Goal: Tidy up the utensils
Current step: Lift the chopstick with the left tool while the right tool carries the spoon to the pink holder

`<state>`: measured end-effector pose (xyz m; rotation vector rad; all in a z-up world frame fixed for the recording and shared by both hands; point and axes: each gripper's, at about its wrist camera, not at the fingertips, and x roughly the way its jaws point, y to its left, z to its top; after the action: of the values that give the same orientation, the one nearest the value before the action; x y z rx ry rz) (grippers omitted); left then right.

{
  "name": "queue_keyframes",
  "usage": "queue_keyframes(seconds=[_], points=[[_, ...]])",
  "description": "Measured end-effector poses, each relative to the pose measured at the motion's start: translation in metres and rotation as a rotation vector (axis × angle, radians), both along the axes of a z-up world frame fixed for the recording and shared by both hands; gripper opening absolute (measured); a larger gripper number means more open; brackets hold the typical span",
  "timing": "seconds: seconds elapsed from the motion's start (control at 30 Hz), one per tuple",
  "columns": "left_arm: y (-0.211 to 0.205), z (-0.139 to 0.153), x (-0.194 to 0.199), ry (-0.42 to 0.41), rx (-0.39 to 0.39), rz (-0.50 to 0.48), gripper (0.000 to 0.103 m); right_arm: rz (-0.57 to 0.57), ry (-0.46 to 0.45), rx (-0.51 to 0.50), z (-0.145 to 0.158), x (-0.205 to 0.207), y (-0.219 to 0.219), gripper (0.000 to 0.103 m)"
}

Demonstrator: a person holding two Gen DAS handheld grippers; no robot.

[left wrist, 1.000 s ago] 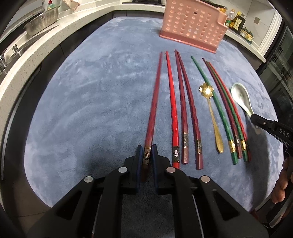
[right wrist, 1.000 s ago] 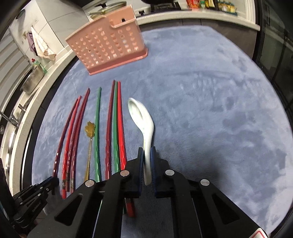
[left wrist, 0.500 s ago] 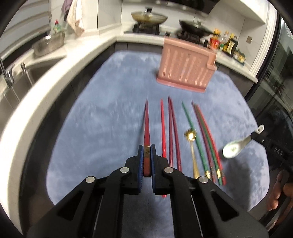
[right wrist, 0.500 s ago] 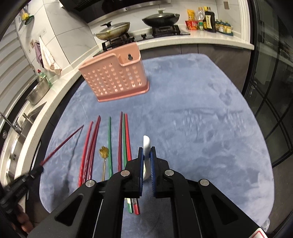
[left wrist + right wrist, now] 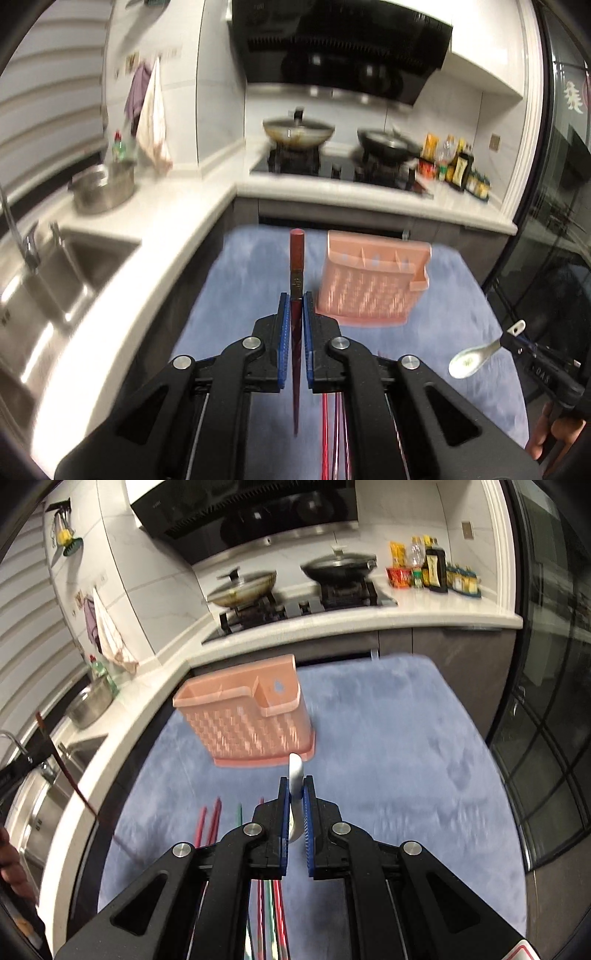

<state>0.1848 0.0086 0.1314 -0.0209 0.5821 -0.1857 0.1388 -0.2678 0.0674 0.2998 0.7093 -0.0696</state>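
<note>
My left gripper [image 5: 295, 297] is shut on a dark red chopstick [image 5: 296, 254], held high over the blue mat [image 5: 450, 317]. Its thick end points up and its thin tip hangs down between the fingers. My right gripper [image 5: 295, 782] is shut on the handle of a white spoon [image 5: 295, 771]. From the left wrist view the spoon [image 5: 469, 363] hangs bowl-down from that gripper [image 5: 517, 338]. The pink perforated caddy [image 5: 369, 284] [image 5: 247, 723] stands at the mat's far end, ahead of both grippers. Several red and green chopsticks [image 5: 210, 819] lie on the mat below.
A steel sink [image 5: 55, 266] and white counter [image 5: 147, 229] run along the left. A stove with two pans [image 5: 295, 590] and bottles [image 5: 432, 572] sit behind the mat. A glass door [image 5: 554, 738] closes the right side. A person's hand [image 5: 554, 435] grips the right tool.
Both grippers have risen off the mat with the chopstick and spoon. The chopstick's tip has swung down. The views have tilted up onto the stove and hood.
</note>
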Motion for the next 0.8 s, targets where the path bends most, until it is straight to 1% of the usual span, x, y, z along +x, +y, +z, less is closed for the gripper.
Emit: queue_keyframes(seconds=[0.2,0.3,0.43,0.53,0.6,0.8], points=[[-0.017,0.05,0.036,-0.122,-0.033,-0.003,0.007,0.008,-0.081,-0.005,0.038,0.046,-0.012,0.007],[-0.031,0.079,0.057,-0.201,-0.064,-0.011,0.007,0.015,-0.107,-0.007,0.052,0.073,-0.015,0.007],[-0.049,0.093,0.084,-0.261,-0.089,-0.008,0.007,0.027,-0.118,-0.009,0.059,0.112,-0.013,0.007],[-0.058,0.092,0.107,-0.263,-0.112,-0.011,0.007,0.037,-0.106,-0.011,0.054,0.134,-0.011,0.007],[-0.064,0.087,0.121,-0.253,-0.112,-0.014,0.007,0.042,-0.089,-0.017,0.048,0.147,-0.01,0.007],[-0.074,0.053,0.148,-0.174,-0.099,-0.021,0.007,0.05,-0.016,-0.028,0.016,0.176,-0.008,0.007]])
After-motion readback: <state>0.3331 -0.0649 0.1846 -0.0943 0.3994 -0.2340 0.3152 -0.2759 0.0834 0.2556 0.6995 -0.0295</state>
